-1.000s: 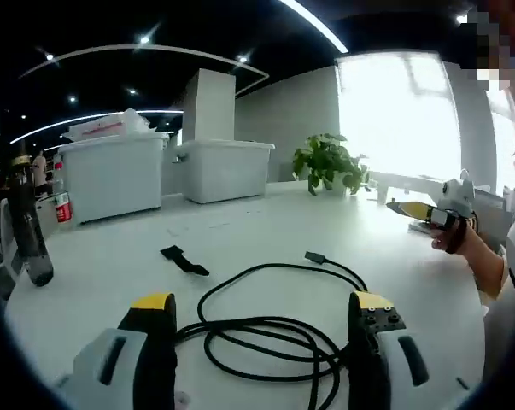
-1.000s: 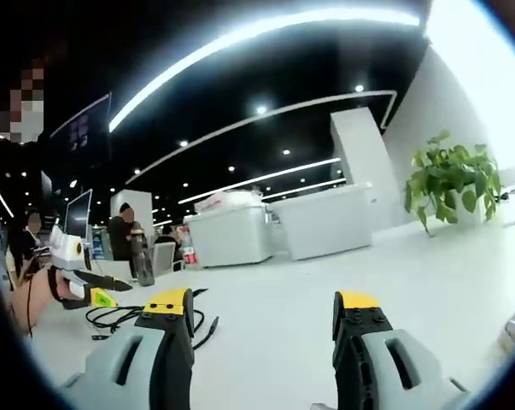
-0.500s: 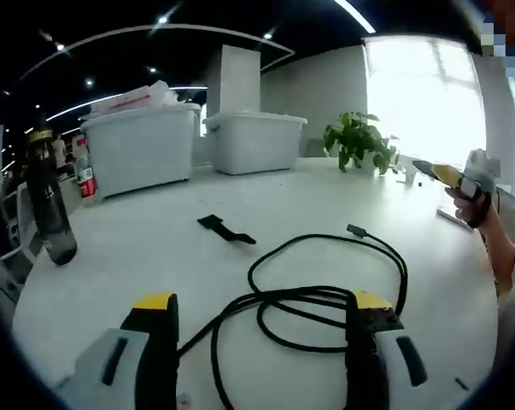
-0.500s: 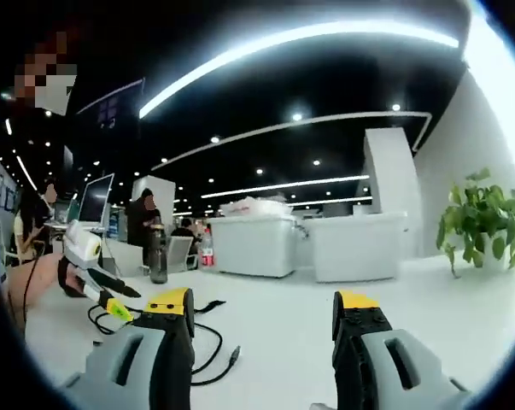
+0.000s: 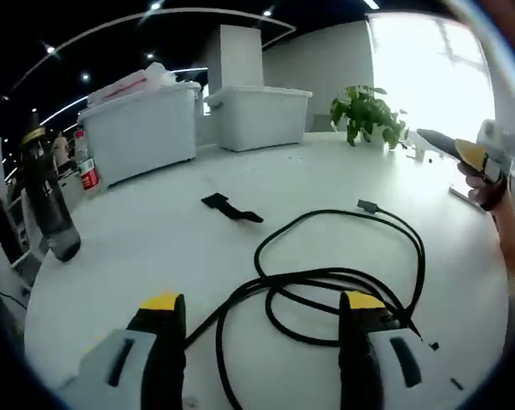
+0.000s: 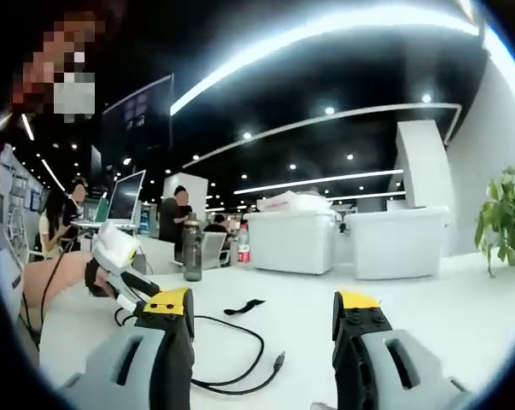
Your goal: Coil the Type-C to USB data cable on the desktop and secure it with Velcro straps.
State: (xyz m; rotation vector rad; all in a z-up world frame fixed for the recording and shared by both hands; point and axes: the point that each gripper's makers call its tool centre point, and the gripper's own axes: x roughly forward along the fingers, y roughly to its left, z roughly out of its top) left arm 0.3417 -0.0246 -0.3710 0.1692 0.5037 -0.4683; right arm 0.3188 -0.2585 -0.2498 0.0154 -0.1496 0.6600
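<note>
Both tools, left [image 5: 261, 312] and right [image 6: 261, 307], stood apart and empty above the table [image 5: 155, 231], where the black data cable [image 5: 342, 278] lay loosely looped near the Velcro strap [image 5: 230, 207].

Data cable [image 5: 325, 282] passes behind the left gripper's fingers [image 5: 357, 342].

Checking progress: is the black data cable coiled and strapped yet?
No. The black data cable sprawls in loose loops on the white desktop; the black Velcro strap lies apart.
</note>
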